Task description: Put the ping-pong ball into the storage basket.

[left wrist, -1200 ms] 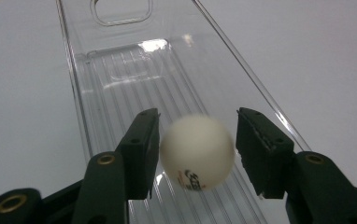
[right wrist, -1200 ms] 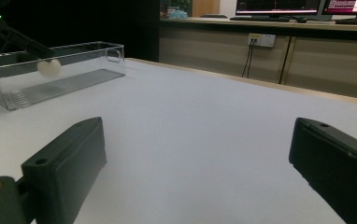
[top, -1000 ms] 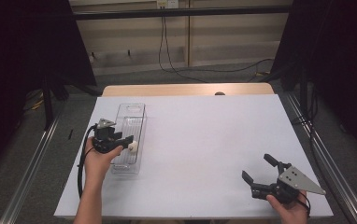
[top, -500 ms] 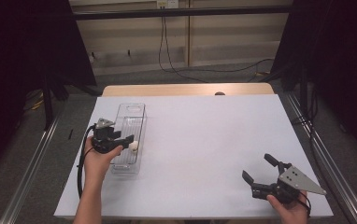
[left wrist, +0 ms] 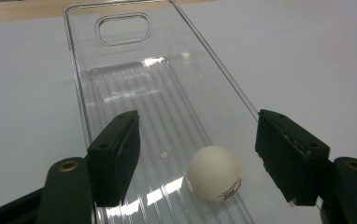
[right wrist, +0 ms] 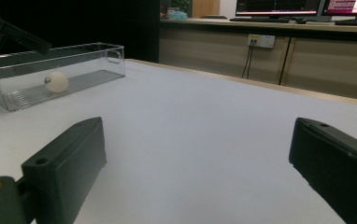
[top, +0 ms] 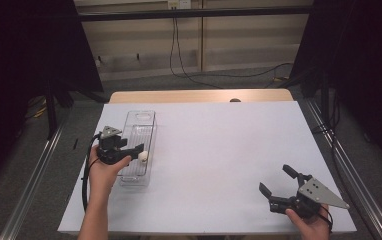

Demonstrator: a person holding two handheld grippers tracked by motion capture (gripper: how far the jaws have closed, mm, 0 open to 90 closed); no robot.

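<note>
A white ping-pong ball (left wrist: pixel 214 173) lies on the ribbed floor of a clear plastic bin (left wrist: pixel 78 79), free of both pads. My left gripper (left wrist: pixel 197 121) hangs over the bin's near end; its jaws have just been opening and stand apart on either side of the ball. From the high view the left gripper (top: pixel 135 152) sits above the bin (top: pixel 138 116) with the ball (top: pixel 143 156) at its tip. My right gripper (top: pixel 275 178) rests open and holds nothing at the table's near right. Its own view (right wrist: pixel 197 123) shows the bin (right wrist: pixel 88 51) and ball (right wrist: pixel 56 81) far off.
The white table top (top: pixel 219 150) stretches between the two hands, with a wooden strip (top: pixel 199 96) along its far edge. Metal rails (top: pixel 31 180) run down both sides of the table. Dark curtains and cables stand behind.
The left jaws have spread apart and let go of the white ball, which now rests in the bin. Neither hand has shifted.
</note>
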